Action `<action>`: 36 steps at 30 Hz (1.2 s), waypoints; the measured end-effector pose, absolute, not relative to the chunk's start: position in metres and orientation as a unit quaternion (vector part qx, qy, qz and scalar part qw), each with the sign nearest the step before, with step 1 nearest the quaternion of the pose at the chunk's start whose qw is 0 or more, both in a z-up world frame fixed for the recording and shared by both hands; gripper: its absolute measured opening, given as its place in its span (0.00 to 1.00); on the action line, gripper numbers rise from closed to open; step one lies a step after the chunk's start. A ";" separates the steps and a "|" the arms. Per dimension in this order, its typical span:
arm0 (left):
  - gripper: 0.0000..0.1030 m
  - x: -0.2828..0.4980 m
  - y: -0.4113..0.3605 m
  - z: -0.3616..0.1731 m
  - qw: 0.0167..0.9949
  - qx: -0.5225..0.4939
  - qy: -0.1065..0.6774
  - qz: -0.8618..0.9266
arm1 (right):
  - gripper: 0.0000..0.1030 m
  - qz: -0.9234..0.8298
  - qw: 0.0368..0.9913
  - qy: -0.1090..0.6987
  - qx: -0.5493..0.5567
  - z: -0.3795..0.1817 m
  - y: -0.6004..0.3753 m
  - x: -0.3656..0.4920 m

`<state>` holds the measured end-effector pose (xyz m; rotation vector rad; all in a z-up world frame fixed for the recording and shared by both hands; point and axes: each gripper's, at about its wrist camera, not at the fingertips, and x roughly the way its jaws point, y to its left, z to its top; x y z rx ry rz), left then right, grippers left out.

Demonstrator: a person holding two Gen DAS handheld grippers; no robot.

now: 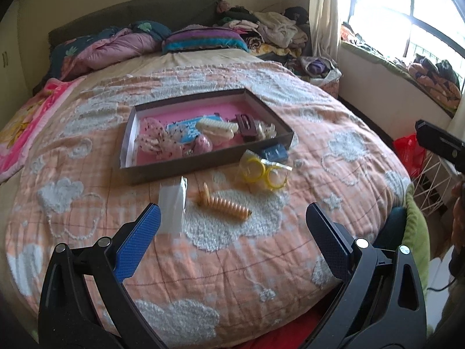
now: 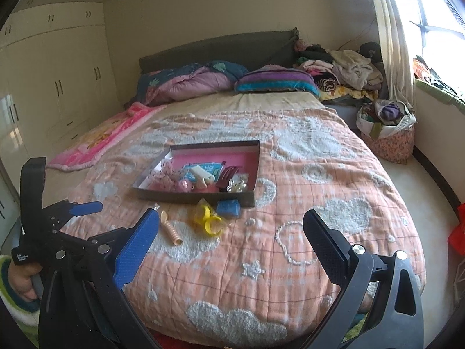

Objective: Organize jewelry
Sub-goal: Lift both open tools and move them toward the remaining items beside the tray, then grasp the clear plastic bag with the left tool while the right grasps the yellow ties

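At the far left a white wardrobe (image 2: 58,87) is lining the wall; a pink blanket (image 1: 23,128) is lying along the left edge of the bed, touching the peach cloud-patterned quilt (image 1: 203,261) that is covering most of it. The left gripper (image 1: 232,218) is hovering over the near part of the quilt with its jaws spread wide and nothing between them; its left finger (image 1: 139,241) is sitting just beside a clear plastic sleeve (image 1: 173,206), which is lying flat on the quilt. Right of the sleeve an orange spiral hair tie (image 1: 223,202) is resting on a white cloud patch; beyond both, the shallow box (image 1: 203,161) with a pink floor is sitting in the middle of the bed, holding a pink speckled scrunchie (image 1: 154,139), a blue card (image 1: 186,129), a cream hair claw (image 1: 215,128) and a maroon hair claw (image 1: 247,126). Just near the box's right corner a blue packet (image 1: 274,152) is touching its wall, and a bagged pair of yellow rings (image 1: 266,171) is lying beside that. The right gripper (image 2: 229,224) is hanging over the near right of the quilt, likewise released and empty; nothing is lying between either gripper and the loose pieces. Pillows (image 2: 273,83) and piled clothes (image 2: 348,69) are crowding the far end; a fabric basket (image 2: 386,133) is standing on the floor at the right, under the curtain (image 2: 392,43).
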<state>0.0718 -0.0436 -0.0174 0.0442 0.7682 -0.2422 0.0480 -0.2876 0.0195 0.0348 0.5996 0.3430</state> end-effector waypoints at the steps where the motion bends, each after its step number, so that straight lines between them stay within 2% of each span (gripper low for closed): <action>1: 0.91 0.071 -0.042 -0.021 0.918 0.021 0.378 -0.118 | 0.96 0.169 0.940 0.297 0.017 0.017 -0.287 0.050; 36: 0.91 0.119 0.037 -0.092 0.893 -0.040 0.446 -0.042 | 0.96 0.205 0.897 0.391 -0.013 -0.060 -0.234 0.109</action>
